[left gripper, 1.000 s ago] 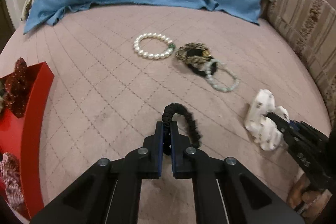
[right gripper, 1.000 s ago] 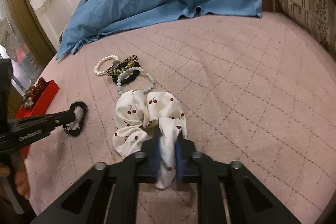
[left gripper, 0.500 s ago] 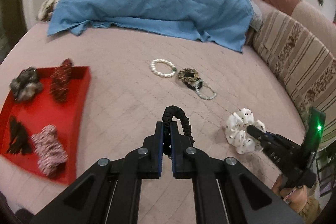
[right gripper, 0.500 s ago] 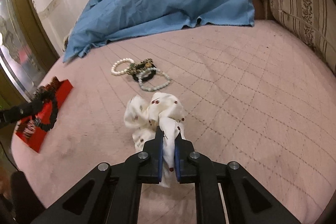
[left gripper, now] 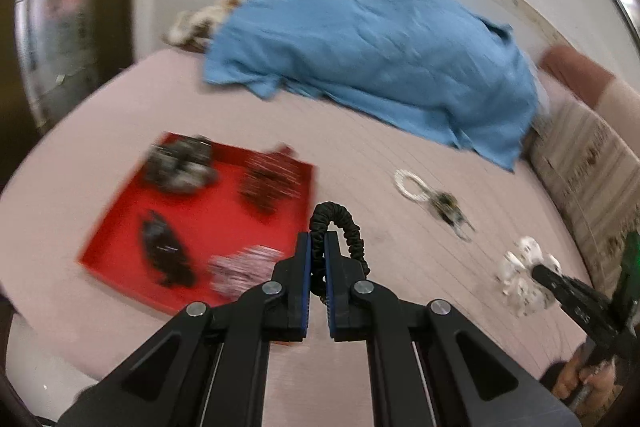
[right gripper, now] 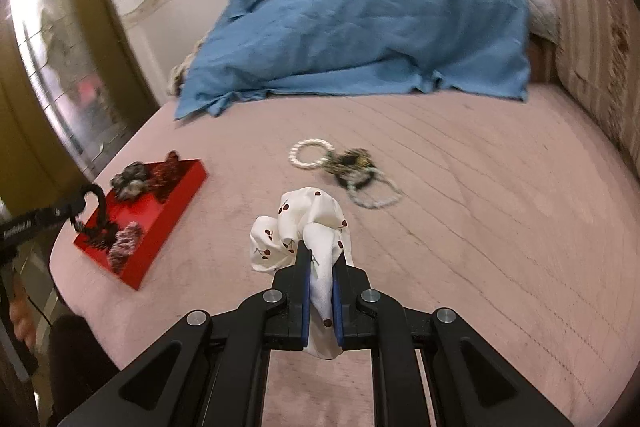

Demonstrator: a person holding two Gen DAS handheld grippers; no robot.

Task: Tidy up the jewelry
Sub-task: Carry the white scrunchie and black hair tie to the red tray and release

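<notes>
Right wrist view alone shows the right tool clenching the cherry scrunchie; left tool grips the black scrunchie.

Left wrist view: mounted behind the left tool, looking forward and down along its fingers from above the near edge of the bed, facing the blue blanket and the far wall, with the red tray close on the left and the right tool entering at far right. Right wrist view: set likewise behind the right tool, somewhat lower and further right, aimed at the same blanket, with the left tool at the left edge. Shared by both: bed, tray, blanket and the pearl bracelet with its cluster mid-bed.
</notes>
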